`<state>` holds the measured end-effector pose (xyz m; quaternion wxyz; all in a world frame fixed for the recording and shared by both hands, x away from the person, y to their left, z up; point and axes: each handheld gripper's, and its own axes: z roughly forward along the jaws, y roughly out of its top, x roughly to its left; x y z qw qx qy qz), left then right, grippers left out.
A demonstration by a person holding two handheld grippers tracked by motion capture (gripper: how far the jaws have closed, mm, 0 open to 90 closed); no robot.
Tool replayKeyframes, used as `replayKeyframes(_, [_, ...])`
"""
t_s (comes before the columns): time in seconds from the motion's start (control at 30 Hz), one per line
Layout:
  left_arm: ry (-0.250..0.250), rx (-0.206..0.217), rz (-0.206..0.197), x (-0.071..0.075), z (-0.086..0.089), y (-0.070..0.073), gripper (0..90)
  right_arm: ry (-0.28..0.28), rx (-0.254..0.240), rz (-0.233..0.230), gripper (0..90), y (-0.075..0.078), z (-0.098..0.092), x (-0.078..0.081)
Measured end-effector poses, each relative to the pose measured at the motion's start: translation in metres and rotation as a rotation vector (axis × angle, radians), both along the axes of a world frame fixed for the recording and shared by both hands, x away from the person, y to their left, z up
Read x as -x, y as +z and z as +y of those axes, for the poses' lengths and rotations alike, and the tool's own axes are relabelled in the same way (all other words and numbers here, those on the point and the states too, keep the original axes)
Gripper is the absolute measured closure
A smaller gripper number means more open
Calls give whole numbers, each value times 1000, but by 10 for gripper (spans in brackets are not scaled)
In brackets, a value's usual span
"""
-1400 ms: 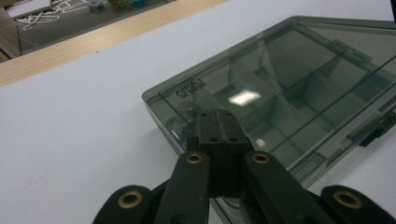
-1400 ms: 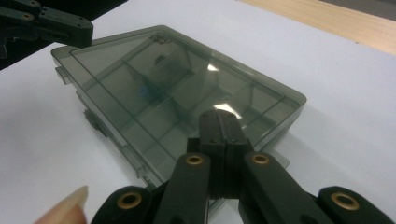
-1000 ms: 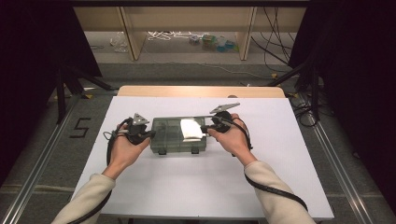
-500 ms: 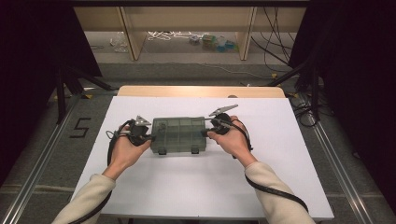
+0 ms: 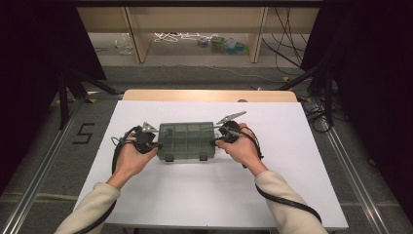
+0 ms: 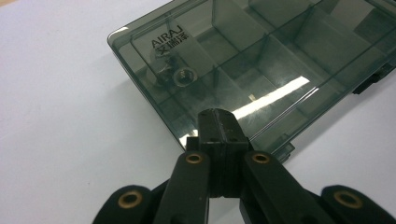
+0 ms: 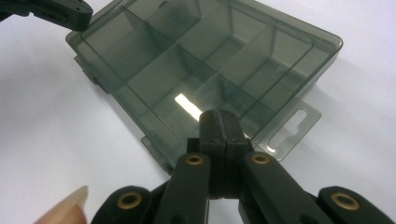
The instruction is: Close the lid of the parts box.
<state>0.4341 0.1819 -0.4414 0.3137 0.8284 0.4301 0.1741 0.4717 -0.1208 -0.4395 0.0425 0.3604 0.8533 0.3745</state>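
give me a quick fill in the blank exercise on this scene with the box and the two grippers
1. The smoky see-through organizer box lies on the white table with its lid ____.
2. The left gripper has its fingers ____, with nothing between them.
3. The right gripper sits at the end of the box that bears the ____ tab.
4. Dividers split the box into several ____.

Missing words: closed; shut; hanging; compartments

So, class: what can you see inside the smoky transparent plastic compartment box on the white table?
Inside the smoky transparent plastic compartment box, dividers form compartments; one near the printed corner holds a small brass threaded nut. Glare hides part of the middle; the other compartments look empty.
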Motion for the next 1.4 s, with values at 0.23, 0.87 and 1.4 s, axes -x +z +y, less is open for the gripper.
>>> replayKeyframes(0.23, [3,3,9,1,-2,1,900,-2,5,-6,900,-1,1,1])
replayKeyframes(0.87, [5,-14,-14,4,-4,-1,900,6,17,-12,900,-4,1,2])
replayKeyframes(1.4, [2,9,-32,4,4,3,823,-24,-82,-81,747,2,-8,4])
